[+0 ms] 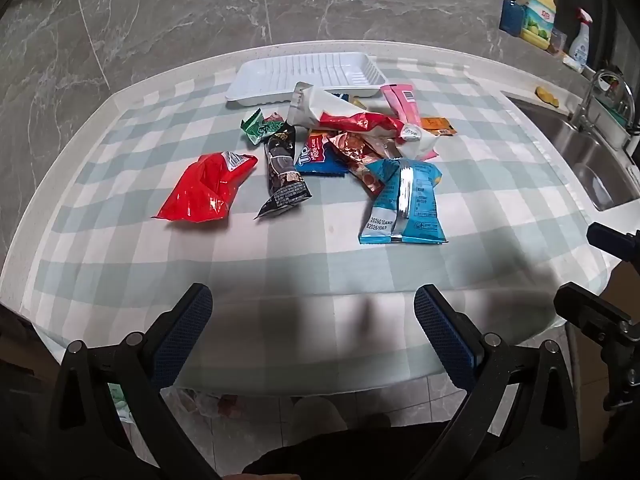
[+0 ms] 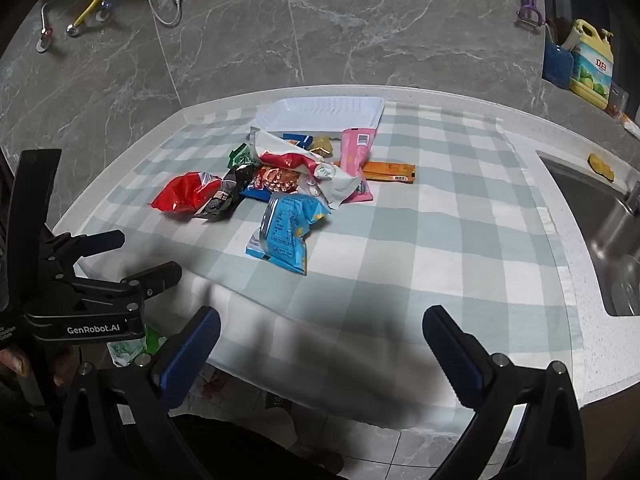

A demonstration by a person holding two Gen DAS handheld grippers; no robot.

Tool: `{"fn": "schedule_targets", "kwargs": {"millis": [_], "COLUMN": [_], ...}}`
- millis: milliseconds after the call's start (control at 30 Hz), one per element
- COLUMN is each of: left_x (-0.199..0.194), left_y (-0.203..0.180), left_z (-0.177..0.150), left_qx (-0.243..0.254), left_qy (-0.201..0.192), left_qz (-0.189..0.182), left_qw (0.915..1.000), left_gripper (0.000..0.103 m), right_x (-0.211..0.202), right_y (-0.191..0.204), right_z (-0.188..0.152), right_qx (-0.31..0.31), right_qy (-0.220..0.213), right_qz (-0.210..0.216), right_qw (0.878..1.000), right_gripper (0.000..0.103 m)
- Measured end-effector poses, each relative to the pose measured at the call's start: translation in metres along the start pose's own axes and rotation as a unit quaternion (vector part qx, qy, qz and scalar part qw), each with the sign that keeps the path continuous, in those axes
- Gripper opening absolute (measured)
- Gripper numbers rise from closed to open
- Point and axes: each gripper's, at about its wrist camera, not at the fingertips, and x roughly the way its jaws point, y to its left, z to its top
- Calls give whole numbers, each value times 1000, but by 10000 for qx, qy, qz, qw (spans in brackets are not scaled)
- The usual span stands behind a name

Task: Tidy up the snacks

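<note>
Two grippers hover with jaws spread wide and empty, left gripper (image 1: 313, 322) and right gripper (image 2: 322, 344), both at the checked cloth's (image 1: 280, 264) near edge. White tray (image 1: 304, 76) lies at its far edge; snack packets (image 1: 352, 148) are heaped just before the tray.

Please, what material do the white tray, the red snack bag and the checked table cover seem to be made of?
White tray: probably thin moulded plastic, matte; it has ribs across its floor and a rolled rim.
Red snack bag: glossy plastic or foil film; sharp creases catch bright highlights.
Checked table cover: looks like woven cloth, matte; it hangs softly over the front edge, though coated fabric is possible.
</note>
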Motion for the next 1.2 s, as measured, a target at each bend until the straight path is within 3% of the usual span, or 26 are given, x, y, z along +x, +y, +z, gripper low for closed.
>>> {"fn": "schedule_targets", "kwargs": {"millis": [1200], "left_x": [12], "left_y": [2], "left_z": [5], "left_qx": [-1], "left_qy": [41], "left_qz": [65], "left_qw": [10000], "left_gripper": [103], "right_x": [11], "right_y": [-10], "right_z": [4], "right_qx": [99], "right_qy": [89], "right_qz": [94], "right_qw": [9999], "right_gripper": [103]}}
